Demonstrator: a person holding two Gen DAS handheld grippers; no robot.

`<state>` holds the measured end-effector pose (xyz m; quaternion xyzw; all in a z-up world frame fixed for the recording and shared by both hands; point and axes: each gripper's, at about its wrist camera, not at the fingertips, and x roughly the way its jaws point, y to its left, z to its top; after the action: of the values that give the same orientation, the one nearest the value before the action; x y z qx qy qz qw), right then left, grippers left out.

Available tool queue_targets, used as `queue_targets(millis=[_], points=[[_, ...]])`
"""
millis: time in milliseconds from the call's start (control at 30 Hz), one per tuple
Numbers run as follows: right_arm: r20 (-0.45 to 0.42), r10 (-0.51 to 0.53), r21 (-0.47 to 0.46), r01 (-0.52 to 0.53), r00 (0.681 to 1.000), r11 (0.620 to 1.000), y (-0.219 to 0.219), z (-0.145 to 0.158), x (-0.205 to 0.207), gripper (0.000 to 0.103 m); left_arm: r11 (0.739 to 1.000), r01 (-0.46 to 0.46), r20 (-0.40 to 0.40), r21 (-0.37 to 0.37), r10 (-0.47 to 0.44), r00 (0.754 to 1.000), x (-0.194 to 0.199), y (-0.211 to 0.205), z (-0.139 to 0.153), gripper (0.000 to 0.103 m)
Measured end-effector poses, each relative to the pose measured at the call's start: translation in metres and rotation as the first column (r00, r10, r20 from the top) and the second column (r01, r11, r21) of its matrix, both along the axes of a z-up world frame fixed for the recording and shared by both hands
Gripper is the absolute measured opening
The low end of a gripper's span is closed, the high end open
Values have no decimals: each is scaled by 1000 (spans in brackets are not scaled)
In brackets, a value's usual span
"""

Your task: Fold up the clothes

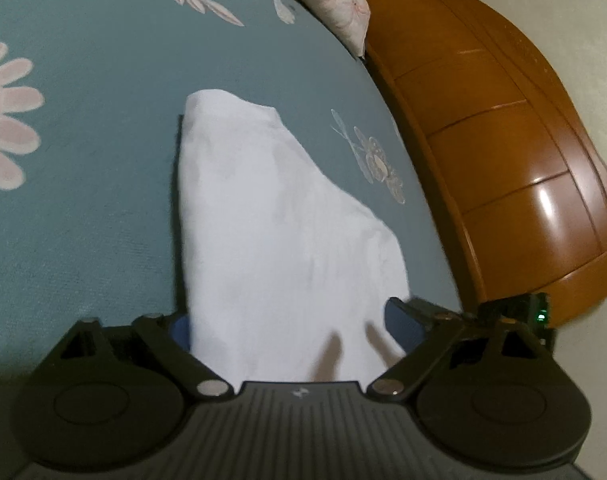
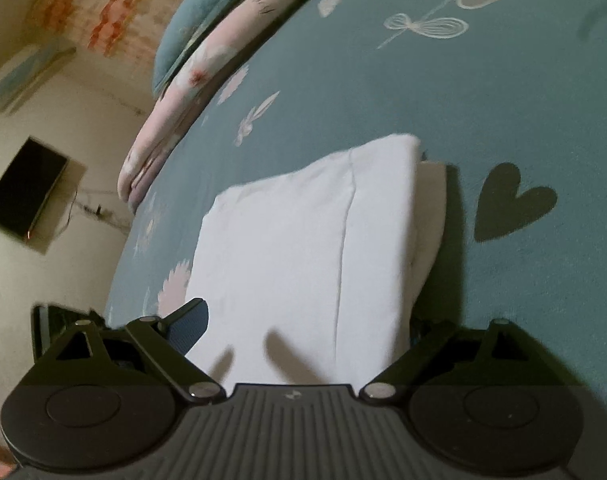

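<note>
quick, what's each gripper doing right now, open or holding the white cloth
Left gripper: open wide, white cloth lying between its fingers, not clamped.
Right gripper: open wide around the same cloth, not clamped.

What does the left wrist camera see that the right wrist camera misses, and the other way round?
Only the left wrist view shows the wooden bed frame beside the mattress. Only the right wrist view shows a dark wall screen, a rolled pink and teal quilt and a dark heart print. Both show the white folded garment lying on the teal flowered bedsheet, with each gripper's jaws spread wide around its near end.
</note>
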<state>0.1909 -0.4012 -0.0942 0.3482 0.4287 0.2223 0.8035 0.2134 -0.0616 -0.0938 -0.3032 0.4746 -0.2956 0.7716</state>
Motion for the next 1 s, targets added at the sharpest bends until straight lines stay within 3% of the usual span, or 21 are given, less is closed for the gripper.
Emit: queue_targets(millis=[200, 267, 400, 467, 500, 600, 700, 833, 1000], points=[[14, 28, 27, -29, 1000, 999, 0, -3, -32, 91, 1000, 13, 7, -16, -12, 1000, -5, 2, -2, 88], [4, 20, 38, -20, 1000, 999, 0, -3, -23, 90, 1000, 9, -10, -4, -9, 1000, 3, -2, 2, 88], [21, 23, 10, -23, 1000, 1000, 9, -2, -9, 89, 998, 28, 31, 63, -30, 999, 1, -11, 7, 88], [46, 41, -57, -38, 998, 998, 16, 1, -12, 84, 995, 21, 49, 98, -26, 998, -2, -11, 8, 80], [52, 40, -78, -35, 998, 996, 16, 1, -15, 77, 993, 17, 58, 115, -24, 998, -4, -11, 8, 70], [35, 3, -103, 1, 999, 995, 9, -3, -18, 46, 985, 7, 76, 173, -20, 997, -8, -11, 10, 42], [37, -13, -96, 16, 999, 995, 1, -8, -21, 40, 967, 16, 113, 255, -46, 992, -10, -20, 15, 41], [109, 13, -257, 15, 994, 966, 20, 3, -31, 36, 926, 8, 168, 378, -78, 983, -23, -32, 21, 41], [176, 43, -456, 43, 983, 889, 46, 19, -43, 30, 900, -16, 192, 437, -77, 978, -33, -38, 30, 35]])
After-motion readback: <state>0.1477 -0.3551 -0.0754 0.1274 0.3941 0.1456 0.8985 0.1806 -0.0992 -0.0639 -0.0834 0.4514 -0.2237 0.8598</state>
